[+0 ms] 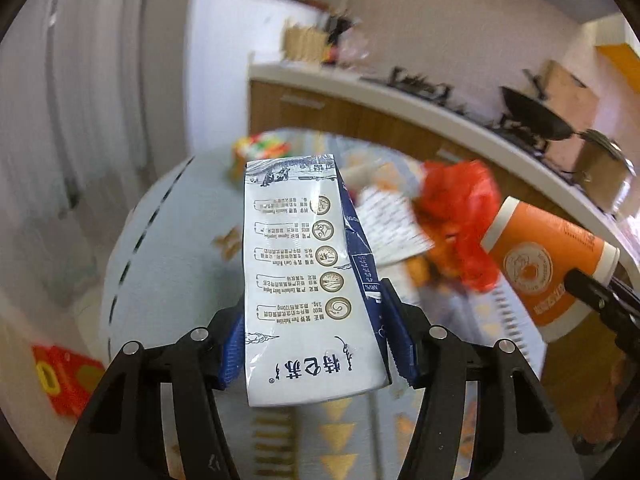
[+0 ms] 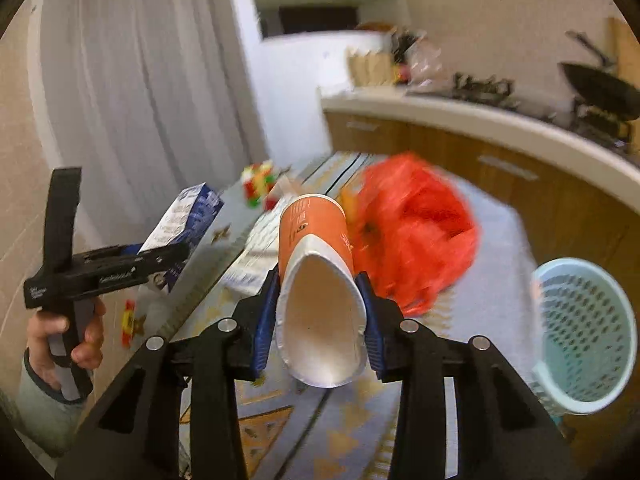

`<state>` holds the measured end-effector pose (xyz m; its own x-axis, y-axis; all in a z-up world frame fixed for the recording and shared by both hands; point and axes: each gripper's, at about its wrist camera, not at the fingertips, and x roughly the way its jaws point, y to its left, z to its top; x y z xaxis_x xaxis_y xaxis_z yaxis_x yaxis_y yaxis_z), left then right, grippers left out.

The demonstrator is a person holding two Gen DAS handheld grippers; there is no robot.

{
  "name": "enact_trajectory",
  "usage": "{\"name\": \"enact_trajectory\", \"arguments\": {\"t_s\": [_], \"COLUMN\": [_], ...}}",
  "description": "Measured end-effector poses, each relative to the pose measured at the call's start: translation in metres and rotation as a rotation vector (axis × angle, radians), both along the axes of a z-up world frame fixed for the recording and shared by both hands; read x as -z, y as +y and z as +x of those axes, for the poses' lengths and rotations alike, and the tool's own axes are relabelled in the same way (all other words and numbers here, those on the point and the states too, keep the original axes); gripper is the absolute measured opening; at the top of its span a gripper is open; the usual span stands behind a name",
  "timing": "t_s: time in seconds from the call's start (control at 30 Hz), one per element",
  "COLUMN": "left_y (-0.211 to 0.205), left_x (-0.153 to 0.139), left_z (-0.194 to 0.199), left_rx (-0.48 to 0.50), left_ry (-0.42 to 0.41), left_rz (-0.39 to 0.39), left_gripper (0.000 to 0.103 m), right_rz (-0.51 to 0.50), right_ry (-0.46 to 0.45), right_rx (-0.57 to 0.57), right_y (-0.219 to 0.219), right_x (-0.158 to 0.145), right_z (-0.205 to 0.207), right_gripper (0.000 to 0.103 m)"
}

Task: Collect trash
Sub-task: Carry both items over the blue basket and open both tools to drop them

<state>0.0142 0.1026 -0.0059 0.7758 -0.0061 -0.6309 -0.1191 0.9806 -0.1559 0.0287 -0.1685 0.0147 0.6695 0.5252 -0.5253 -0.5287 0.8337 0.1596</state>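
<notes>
Landmark: the blue basket (image 2: 586, 338), at the table's near right edge; all places are given from it.
My right gripper (image 2: 318, 316): clenched on one orange paper cup (image 2: 316, 280), rim squashed oval, held above the table just left of the basket.
My left gripper (image 1: 316, 344): grasping one white-and-blue milk carton (image 1: 304, 280) by its base, lifted further left of the basket than the cup.
Red plastic bag (image 2: 416, 236): one, crumpled on the table beyond the basket and to its left.
Printed paper (image 2: 252, 256): one sheet, lying left of the bag.
Colourful packets (image 2: 260, 178): blurred, count uncertain, far left of the basket.
Risk, cup: I judge that the flattened rim may slip from my pads, since the wall is buckling.
Risk, carton: gripped low and standing tall, it may tip out on the swing toward the basket.
Risk, basket: light and near the edge, so a knock from either gripper could push it off.
</notes>
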Motion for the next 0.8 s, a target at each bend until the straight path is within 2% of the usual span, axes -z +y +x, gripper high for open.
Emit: {"name": "enact_trajectory", "arguments": {"t_s": [0.17, 0.37, 0.57, 0.67, 0.8], "left_y": [-0.056, -0.163, -0.265, -0.306, -0.340], "left_x": [-0.031, -0.041, -0.009, 0.018, 0.052], "left_z": [0.022, 0.067, 0.109, 0.129, 0.148], "left_rx": [0.154, 0.390, 0.592, 0.662, 0.707], "left_ry": [-0.066, -0.075, 0.029, 0.114, 0.201], "left_rz": [0.012, 0.012, -0.019, -0.032, -0.032], "left_gripper": [0.057, 0.057, 0.057, 0.057, 0.057], "right_rz": [-0.007, -0.039, -0.049, -0.057, -0.051], "right_ry": [-0.050, 0.024, 0.204, 0.287, 0.354], "right_rx": [0.233, 0.509, 0.684, 0.729, 0.758], "right_y": [-0.067, -0.146, -0.204, -0.225, -0.238], "right_x": [-0.014, 0.005, 0.054, 0.081, 0.104], "right_z": [-0.002, 0.011, 0.031, 0.038, 0.051], "right_gripper": [0.035, 0.035, 0.036, 0.037, 0.038]}}
